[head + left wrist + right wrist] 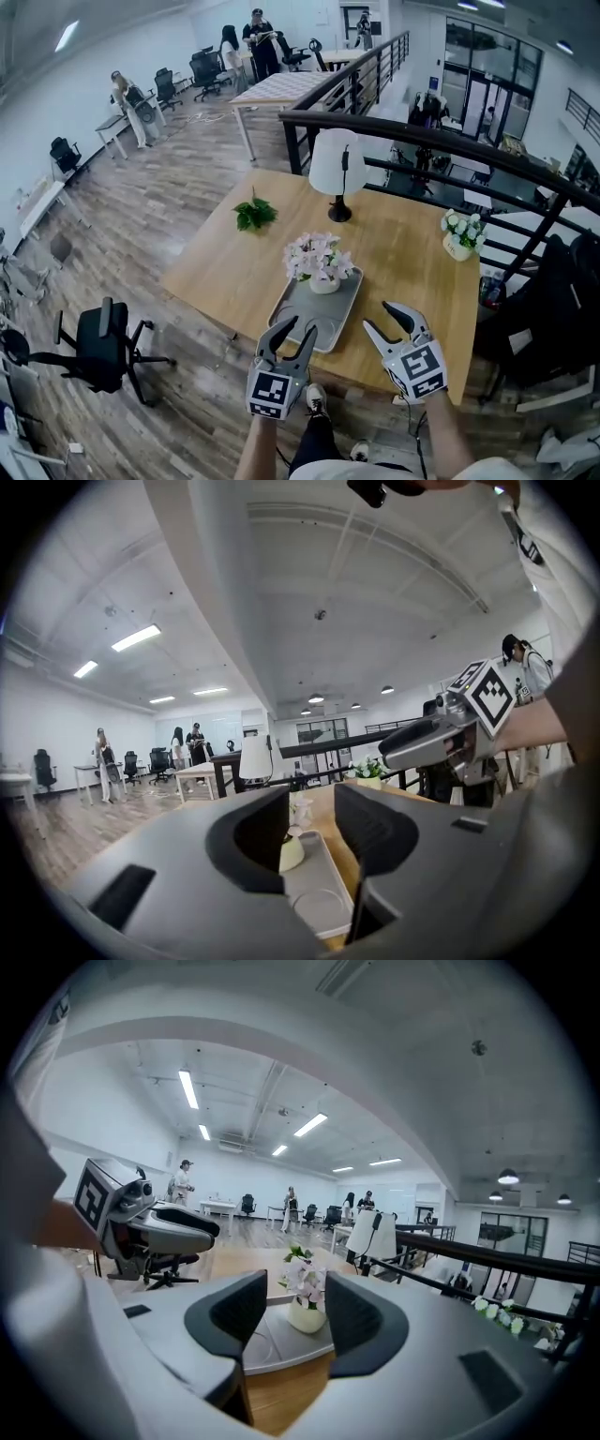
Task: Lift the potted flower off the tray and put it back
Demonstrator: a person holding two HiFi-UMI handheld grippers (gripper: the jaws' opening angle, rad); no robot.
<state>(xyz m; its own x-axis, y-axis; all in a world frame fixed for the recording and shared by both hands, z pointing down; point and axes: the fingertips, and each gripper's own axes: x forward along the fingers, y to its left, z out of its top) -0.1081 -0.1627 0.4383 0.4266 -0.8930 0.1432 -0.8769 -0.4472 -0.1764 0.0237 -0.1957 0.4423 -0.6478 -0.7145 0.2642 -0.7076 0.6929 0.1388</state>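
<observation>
Grey tray (330, 302) on the wooden table (403, 253) carries the potted flower (319, 258); your left gripper (302, 325) and right gripper (378, 316) hover short of it, jaws open and empty.

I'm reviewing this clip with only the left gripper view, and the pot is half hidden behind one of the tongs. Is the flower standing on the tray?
Observer: Yes. In the head view the potted flower stands upright at the far end of the tray.
Operator: Are the right tongs holding anything?
Observer: No. The right tongs are apart with nothing gripped; the flower shows beyond them.
Operator: Is there anything nearby that I'm missing?
Observer: A small green plant lies beyond the tray, to its left.
</observation>
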